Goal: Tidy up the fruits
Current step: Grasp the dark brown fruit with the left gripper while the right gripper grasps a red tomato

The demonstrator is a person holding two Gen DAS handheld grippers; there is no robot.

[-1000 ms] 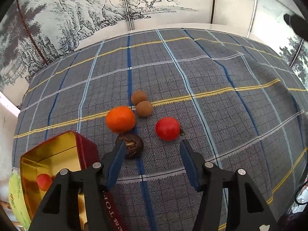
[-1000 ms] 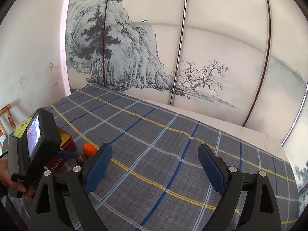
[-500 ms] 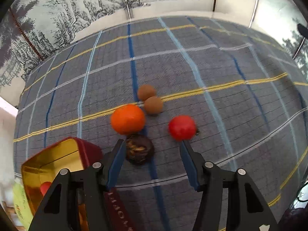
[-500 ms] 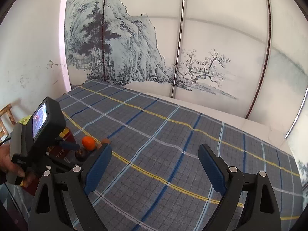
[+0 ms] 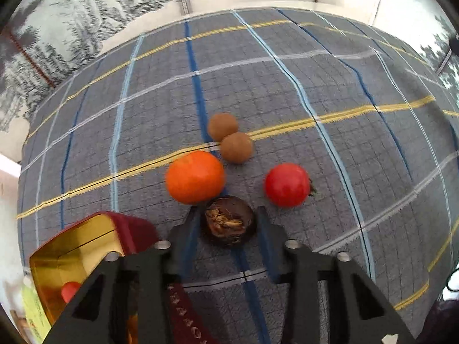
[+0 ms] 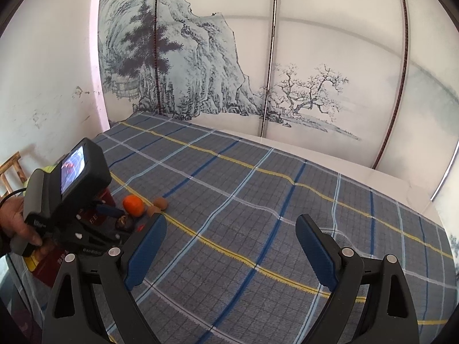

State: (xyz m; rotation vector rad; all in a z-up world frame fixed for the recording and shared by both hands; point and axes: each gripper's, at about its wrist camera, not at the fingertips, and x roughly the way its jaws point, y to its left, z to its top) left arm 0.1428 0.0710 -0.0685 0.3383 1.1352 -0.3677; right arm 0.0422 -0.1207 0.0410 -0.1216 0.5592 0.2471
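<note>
A dark brown mangosteen [image 5: 228, 221] lies on the plaid cloth between the fingers of my left gripper [image 5: 228, 223], whose jaws have narrowed onto its sides. Just beyond it sit an orange [image 5: 195, 177], a red tomato [image 5: 287, 185] and two brown round fruits [image 5: 235, 147]. A red and gold tin [image 5: 86, 246] stands open at the lower left with a small red fruit [image 5: 69, 291] inside. My right gripper [image 6: 231, 253] is open and empty, held above the cloth to the right; it sees the left gripper [image 6: 120, 215] and the orange [image 6: 133, 205].
The plaid tablecloth [image 5: 315, 86] covers the table up to a painted screen wall [image 6: 229, 57]. A yellow-green packet [image 5: 31, 312] lies left of the tin. A wooden chair [image 6: 11, 172] stands by the left wall.
My left gripper has moved forward and down so the mangosteen now sits between its fingers, and the jaws have narrowed. The right gripper has tilted slightly and stayed open.
</note>
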